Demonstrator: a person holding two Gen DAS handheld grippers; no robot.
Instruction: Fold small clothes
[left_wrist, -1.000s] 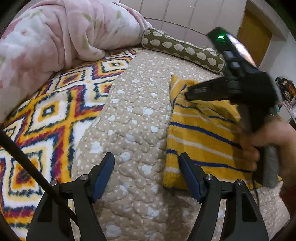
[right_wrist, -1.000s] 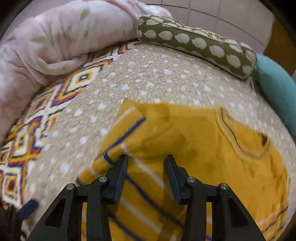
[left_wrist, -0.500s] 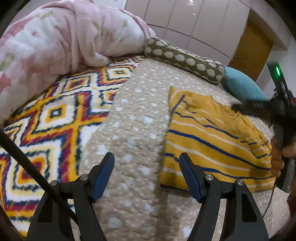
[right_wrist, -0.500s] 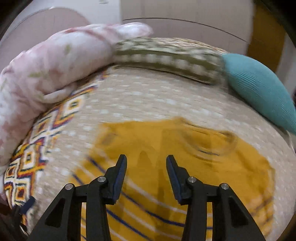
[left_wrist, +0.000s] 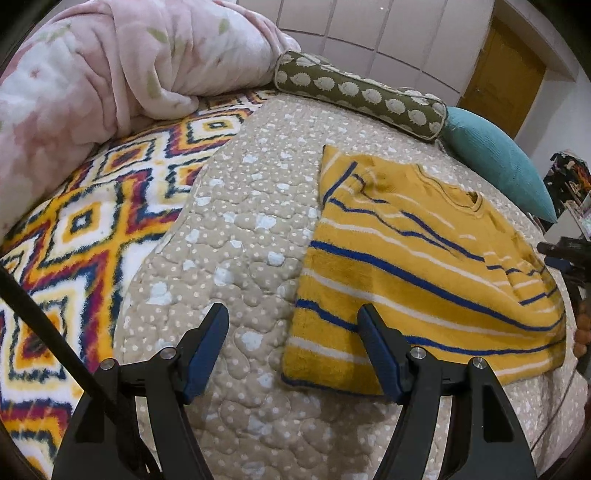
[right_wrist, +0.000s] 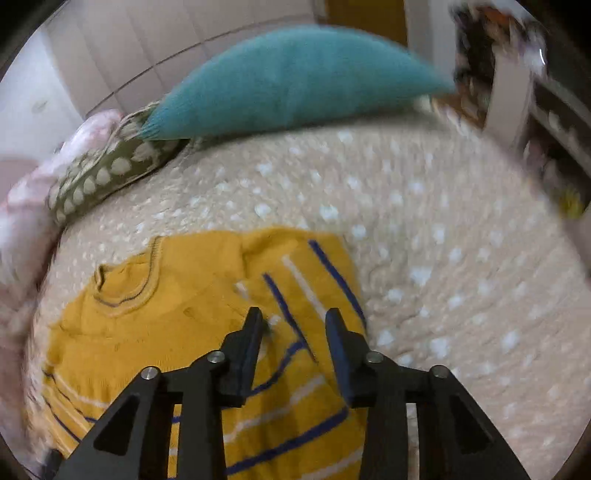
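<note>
Sweater (left_wrist: 424, 266) x1, pillows x2, blankets x2

**Camera placement: two wrist-mounted fisheye views over the bed**

Left wrist view: looks steeply down and forward along the left gripper (left_wrist: 291, 350) from the near edge of the quilted bedspread (left_wrist: 236, 229), close above it; the yellow striped sweater (left_wrist: 417, 266) lies to its right, the patterned blanket (left_wrist: 74, 229) to its left.

Right wrist view: blurred; looks down along the right gripper (right_wrist: 293, 325) from close over the sweater's (right_wrist: 166, 317) far side, facing the teal cushion (right_wrist: 295, 81).

Shared field: sweater, bedspread (right_wrist: 443, 240), teal cushion (left_wrist: 495, 155), olive bolster (left_wrist: 358, 96) (right_wrist: 107, 173).
</note>
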